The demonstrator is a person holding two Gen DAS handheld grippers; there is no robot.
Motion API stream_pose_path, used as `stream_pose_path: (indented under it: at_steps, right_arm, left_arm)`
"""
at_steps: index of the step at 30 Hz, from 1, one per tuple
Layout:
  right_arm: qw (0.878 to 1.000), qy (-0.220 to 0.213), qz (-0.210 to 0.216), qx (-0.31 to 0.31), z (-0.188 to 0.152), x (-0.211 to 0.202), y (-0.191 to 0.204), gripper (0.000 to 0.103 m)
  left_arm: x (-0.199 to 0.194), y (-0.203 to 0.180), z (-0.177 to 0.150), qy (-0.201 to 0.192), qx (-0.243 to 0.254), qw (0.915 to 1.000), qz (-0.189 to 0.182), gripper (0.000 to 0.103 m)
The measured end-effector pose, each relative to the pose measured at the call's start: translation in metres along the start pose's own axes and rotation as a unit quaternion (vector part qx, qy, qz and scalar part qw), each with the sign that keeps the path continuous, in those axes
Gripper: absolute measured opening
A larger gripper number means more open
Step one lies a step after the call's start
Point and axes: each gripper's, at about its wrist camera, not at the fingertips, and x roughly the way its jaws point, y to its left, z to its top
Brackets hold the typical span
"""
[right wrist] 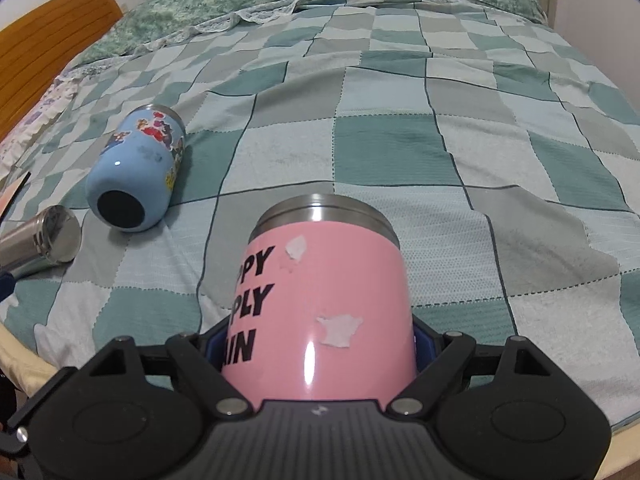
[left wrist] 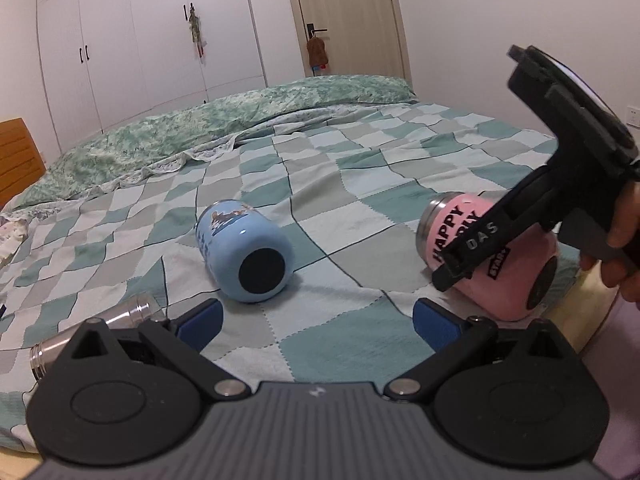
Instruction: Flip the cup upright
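Observation:
A pink cup (right wrist: 320,300) with black lettering and a steel rim lies on its side on the checked bedspread (right wrist: 400,152). My right gripper (right wrist: 320,344) is shut on the pink cup near its base, one blue pad on each side. In the left wrist view the pink cup (left wrist: 516,280) lies at the right with the right gripper (left wrist: 480,248) around it. A blue cup (left wrist: 244,252) lies on its side in front of my left gripper (left wrist: 316,324), which is open and empty. The blue cup also shows in the right wrist view (right wrist: 136,168).
A steel flask (left wrist: 96,328) lies on its side at the left, also in the right wrist view (right wrist: 40,244). A green quilt (left wrist: 200,128) is bunched along the far side of the bed. A wooden headboard (right wrist: 52,44) stands at the left. Wardrobes (left wrist: 140,40) and a door (left wrist: 340,16) are behind.

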Motion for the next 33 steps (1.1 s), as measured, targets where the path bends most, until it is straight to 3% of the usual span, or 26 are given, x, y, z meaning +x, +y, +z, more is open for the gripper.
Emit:
stream_pose_path:
  at_steps: [3, 7, 11, 16, 19, 23, 27, 33]
  right_arm:
    - [1.000, -0.014, 0.005, -0.011, 0.001, -0.007, -0.001, 0.085]
    - [0.996, -0.081, 0.044, -0.012, -0.002, -0.043, -0.016, 0.102]
    - [0.990, -0.126, 0.057, -0.021, -0.009, -0.074, -0.044, 0.102]
    - [0.987, -0.150, 0.058, -0.022, -0.016, -0.091, -0.094, 0.103]
    - [0.986, -0.158, 0.051, -0.033, -0.019, -0.094, -0.125, 0.103]
    - [0.983, -0.170, 0.044, -0.062, -0.018, -0.091, -0.157, 0.103]
    - [0.977, -0.183, 0.046, -0.101, -0.018, -0.085, -0.173, 0.103]
    - [0.969, -0.195, 0.056, -0.137, -0.018, -0.070, -0.185, 0.103]
  left_arm:
    - [-0.004, -0.008, 0.006, 0.002, 0.000, 1.0000, 0.006, 0.103]
    - [-0.010, -0.021, 0.015, 0.005, -0.002, 1.0000, 0.002, 0.103]
    - [-0.010, -0.039, 0.031, 0.011, -0.014, 0.9998, -0.005, 0.103]
    - [0.002, -0.068, 0.056, 0.028, -0.040, 0.9986, -0.022, 0.103]
    - [0.015, -0.084, 0.072, 0.049, -0.061, 0.9964, -0.031, 0.103]
    - [0.040, -0.101, 0.088, 0.088, -0.087, 0.9922, -0.017, 0.103]
    - [0.072, -0.113, 0.097, 0.153, -0.116, 0.9813, 0.005, 0.103]
    - [0.106, -0.117, 0.106, 0.203, -0.121, 0.9707, 0.040, 0.103]
